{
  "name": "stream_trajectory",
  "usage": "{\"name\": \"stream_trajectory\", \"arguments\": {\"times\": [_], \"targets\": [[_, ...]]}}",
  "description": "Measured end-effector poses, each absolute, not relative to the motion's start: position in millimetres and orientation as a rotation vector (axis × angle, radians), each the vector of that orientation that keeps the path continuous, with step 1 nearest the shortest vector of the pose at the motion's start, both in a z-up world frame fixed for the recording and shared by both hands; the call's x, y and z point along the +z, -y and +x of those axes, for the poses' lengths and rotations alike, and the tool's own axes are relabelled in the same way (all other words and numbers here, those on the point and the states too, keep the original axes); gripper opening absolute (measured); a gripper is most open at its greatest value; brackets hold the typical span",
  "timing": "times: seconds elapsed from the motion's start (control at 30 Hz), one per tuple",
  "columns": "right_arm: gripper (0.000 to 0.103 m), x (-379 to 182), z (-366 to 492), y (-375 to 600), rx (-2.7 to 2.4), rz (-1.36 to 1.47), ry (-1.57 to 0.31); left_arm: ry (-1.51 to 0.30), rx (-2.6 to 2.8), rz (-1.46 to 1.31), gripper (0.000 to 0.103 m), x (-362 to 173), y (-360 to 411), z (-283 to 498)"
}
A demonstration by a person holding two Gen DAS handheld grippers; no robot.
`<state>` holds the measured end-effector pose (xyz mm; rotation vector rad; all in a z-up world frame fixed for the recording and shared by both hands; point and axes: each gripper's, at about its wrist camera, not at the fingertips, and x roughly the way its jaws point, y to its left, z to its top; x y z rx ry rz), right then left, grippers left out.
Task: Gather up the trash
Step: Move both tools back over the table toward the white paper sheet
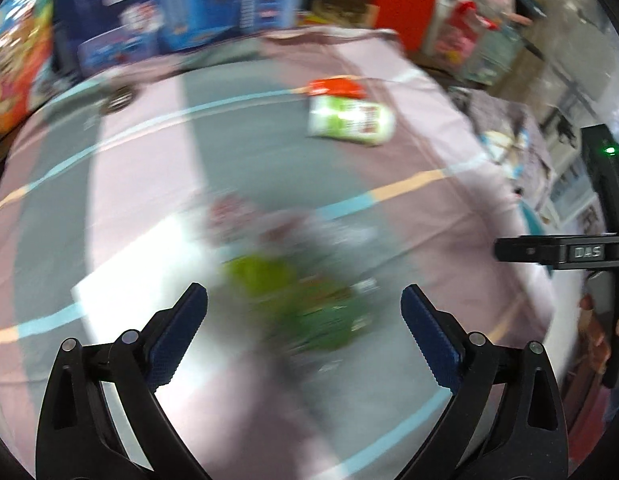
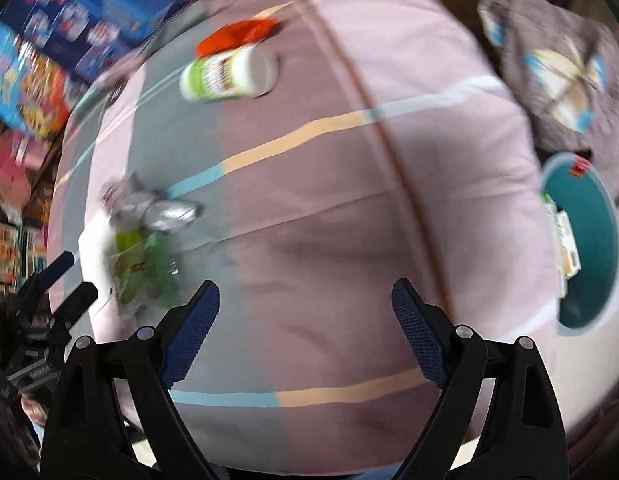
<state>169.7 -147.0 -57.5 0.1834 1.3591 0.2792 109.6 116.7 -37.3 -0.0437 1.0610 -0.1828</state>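
Left gripper (image 1: 304, 312) jaws wide apart above blurred green wrapper (image 1: 309, 312) and white sheet (image 1: 149, 276); nothing between the fingers and the litter. Bare striped cloth (image 1: 269, 140) runs far to the tipped cup (image 1: 349, 120) and red packet (image 1: 336, 87). Right gripper (image 2: 305, 308) spread over bare cloth mid-table. Teal bin (image 2: 589, 248) stands at the right edge, mouth unobstructed. Boxes (image 1: 149, 12) crowd the far left edge
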Motion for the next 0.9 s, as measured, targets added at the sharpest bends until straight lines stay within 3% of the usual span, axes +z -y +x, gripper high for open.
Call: {"name": "stream_trajectory", "arguments": {"times": [0.37, 0.63, 0.9], "targets": [[0.084, -69.9, 158.9, 43.2, 0.422, 0.072, -1.416, -1.136, -0.034, -0.116, 0.098, -74.0, -220.7, 74.9], [0.084, -69.2, 161.0, 9.0, 0.448, 0.038, -1.42, -1.151, -0.125, -0.117, 0.098, -89.1, -218.9, 80.9], [0.084, -72.6, 164.9, 26.0, 0.391, 0.074, -1.426, -1.117, -0.171, 0.07, 0.099, -98.2, -187.3, 90.0]]}}
